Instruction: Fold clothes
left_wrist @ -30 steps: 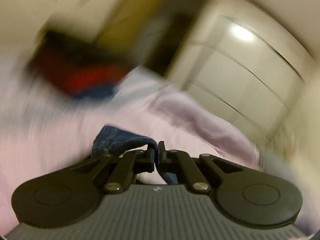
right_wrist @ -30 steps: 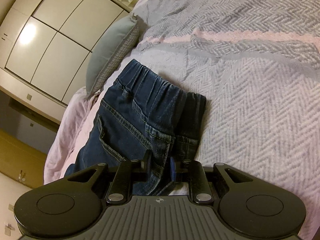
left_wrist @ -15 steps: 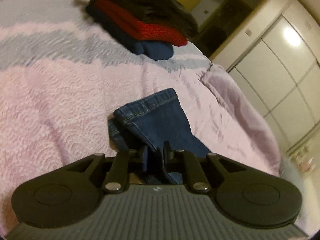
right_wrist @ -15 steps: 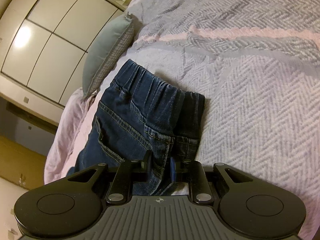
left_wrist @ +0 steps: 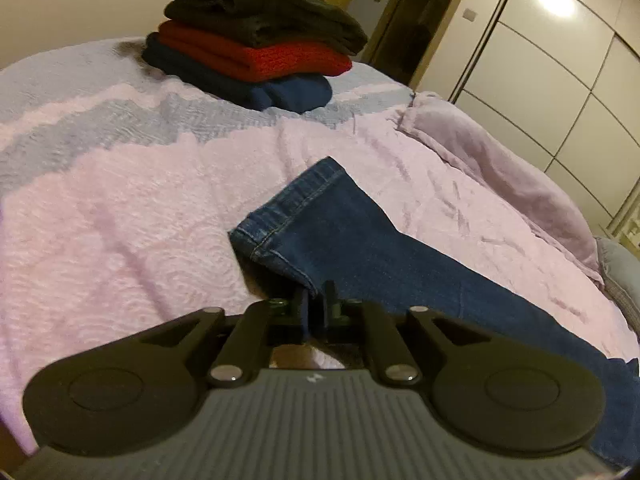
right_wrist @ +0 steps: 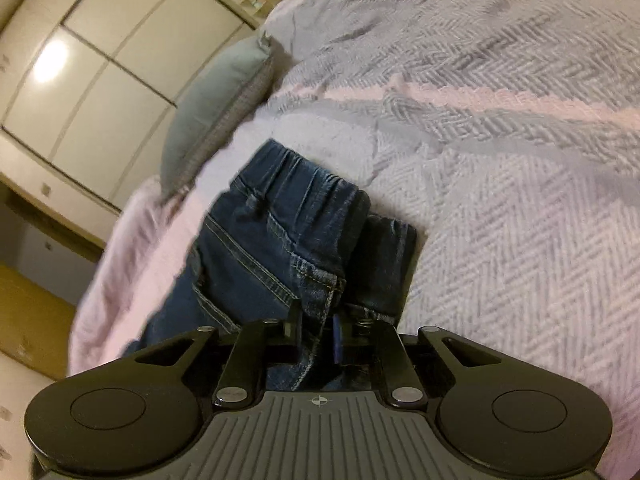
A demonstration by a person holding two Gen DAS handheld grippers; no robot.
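Your left gripper (left_wrist: 314,304) is clamped on the hem corner of the jeans (left_wrist: 360,248); the leg runs from the jaws toward 4 o'clock, flat on the pink blanket (left_wrist: 120,208); the hem edge slants toward 12 o'clock. A stack (left_wrist: 248,36) of folded clothes, black on red on navy, sits at 11 o'clock, well apart from the jeans. Wardrobe (left_wrist: 560,60) at 2 o'clock.

Your right gripper (right_wrist: 316,328) is pinching the denim near the waistband (right_wrist: 296,184); the jeans (right_wrist: 264,248) lie doubled, waistband toward 12 o'clock, on the grey chevron part of the blanket (right_wrist: 500,220); a pillow (right_wrist: 216,108) lies at 10 o'clock, just beside the waistband.
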